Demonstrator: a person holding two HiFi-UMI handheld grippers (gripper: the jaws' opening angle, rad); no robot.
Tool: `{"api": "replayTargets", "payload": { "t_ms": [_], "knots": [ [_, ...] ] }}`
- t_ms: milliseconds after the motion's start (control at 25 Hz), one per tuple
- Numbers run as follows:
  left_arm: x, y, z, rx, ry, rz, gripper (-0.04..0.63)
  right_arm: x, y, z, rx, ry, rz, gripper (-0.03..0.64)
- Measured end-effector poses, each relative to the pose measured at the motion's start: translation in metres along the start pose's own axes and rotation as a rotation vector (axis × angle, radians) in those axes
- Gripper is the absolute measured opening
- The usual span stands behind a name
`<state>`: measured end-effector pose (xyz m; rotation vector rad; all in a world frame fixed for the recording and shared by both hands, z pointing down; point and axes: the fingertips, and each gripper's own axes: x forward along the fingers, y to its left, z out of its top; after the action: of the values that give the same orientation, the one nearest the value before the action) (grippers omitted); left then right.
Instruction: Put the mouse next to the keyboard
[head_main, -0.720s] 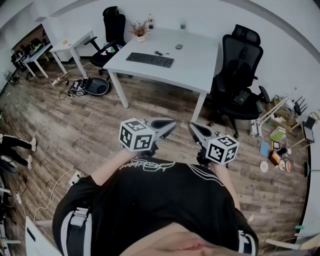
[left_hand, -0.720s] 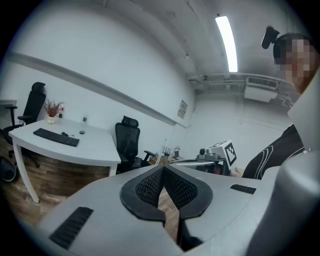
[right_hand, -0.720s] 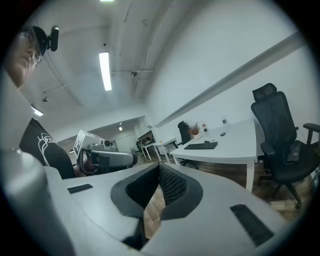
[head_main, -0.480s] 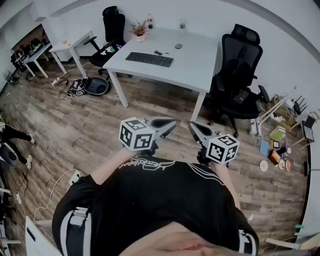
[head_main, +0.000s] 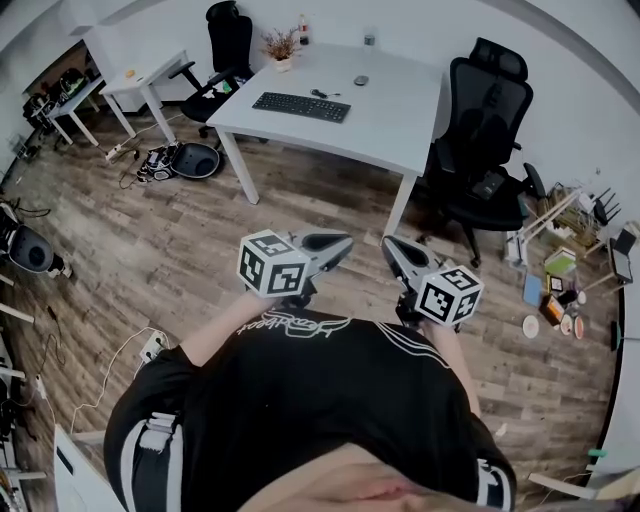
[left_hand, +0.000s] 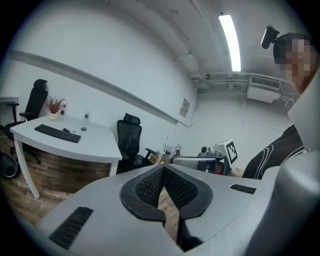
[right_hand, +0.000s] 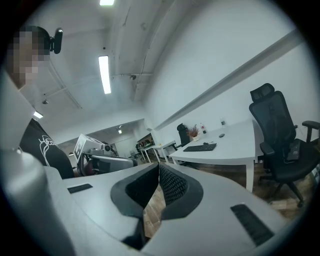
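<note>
A: Gripper state?
B: Left gripper (head_main: 346, 244): jaws together, nothing between them. Right gripper (head_main: 387, 246): jaws also closed, empty. Both are held side by side in front of the person's chest, above the wooden floor (head_main: 180, 250).
A: Mouse position?
B: Mouse (head_main: 361, 80) lies on the white tabletop (head_main: 400, 130), far ahead and well apart from both grippers. It sits right of and beyond the keyboard (head_main: 301, 106), with a gap between them. A black chair (head_main: 485, 130) stands right of the tabletop.
</note>
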<state>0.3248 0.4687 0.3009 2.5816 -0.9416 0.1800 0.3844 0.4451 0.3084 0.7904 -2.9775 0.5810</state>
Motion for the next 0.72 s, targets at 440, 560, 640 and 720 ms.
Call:
{"api": "replayTargets", "payload": {
  "t_ms": [440,560,640,720],
  "knots": [
    [0.002,0.045,-0.009,-0.066,-0.014,0.023,0.008,0.036,-0.028,-0.014,0.030,0.042,-0.026,0.009],
    [0.005,0.071,-0.007,-0.091,-0.017,0.024,0.008,0.057,-0.045,-0.016,0.021,0.074,-0.052,0.009],
    [0.008,0.092,-0.005,-0.110,-0.018,0.028,0.008,0.071,-0.057,-0.017,0.034,0.086,-0.058,0.009],
    [0.011,0.116,-0.003,-0.126,-0.018,0.031,0.008,0.088,-0.069,-0.018,0.058,0.091,-0.059,0.009]
  ]
}}
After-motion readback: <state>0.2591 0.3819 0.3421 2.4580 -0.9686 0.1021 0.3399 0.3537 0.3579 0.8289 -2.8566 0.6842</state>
